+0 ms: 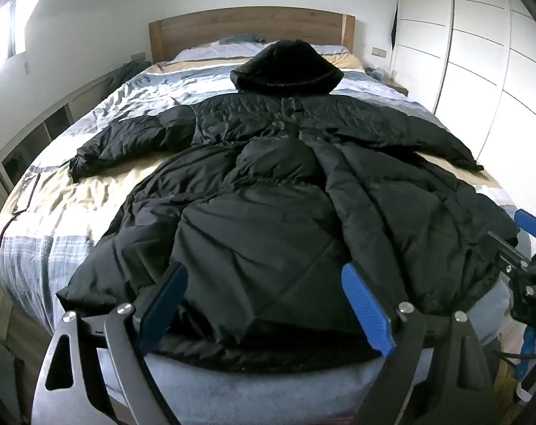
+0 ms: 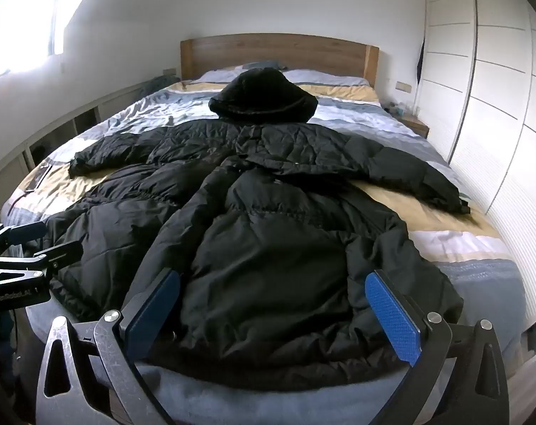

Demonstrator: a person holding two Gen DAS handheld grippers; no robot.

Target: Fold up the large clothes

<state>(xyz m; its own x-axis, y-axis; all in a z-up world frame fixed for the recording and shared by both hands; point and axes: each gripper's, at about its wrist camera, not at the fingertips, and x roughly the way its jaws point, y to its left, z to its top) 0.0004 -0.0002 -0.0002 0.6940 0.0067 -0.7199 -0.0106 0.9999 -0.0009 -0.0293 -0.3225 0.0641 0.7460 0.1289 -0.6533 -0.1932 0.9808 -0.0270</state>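
A long black puffer coat point(image 1: 268, 191) point(image 2: 268, 219) lies spread flat on the bed, its hood point(image 1: 285, 67) point(image 2: 264, 99) toward the headboard and both sleeves stretched out to the sides. Its hem reaches the foot edge of the bed. My left gripper point(image 1: 268, 304) hovers open above the hem's left half, nothing between its blue pads. My right gripper point(image 2: 271, 315) stands open above the hem's right half, also holding nothing. Each gripper shows at the edge of the other's view: the right one point(image 1: 523, 248), the left one point(image 2: 27, 248).
The bed point(image 1: 55, 191) carries a striped blue, white and yellow cover. A wooden headboard point(image 1: 250, 28) stands at the far end, white wardrobe doors point(image 1: 480, 71) run along the right, low white shelving point(image 1: 37, 131) along the left. A small nightstand point(image 2: 415, 124) sits by the wardrobe.
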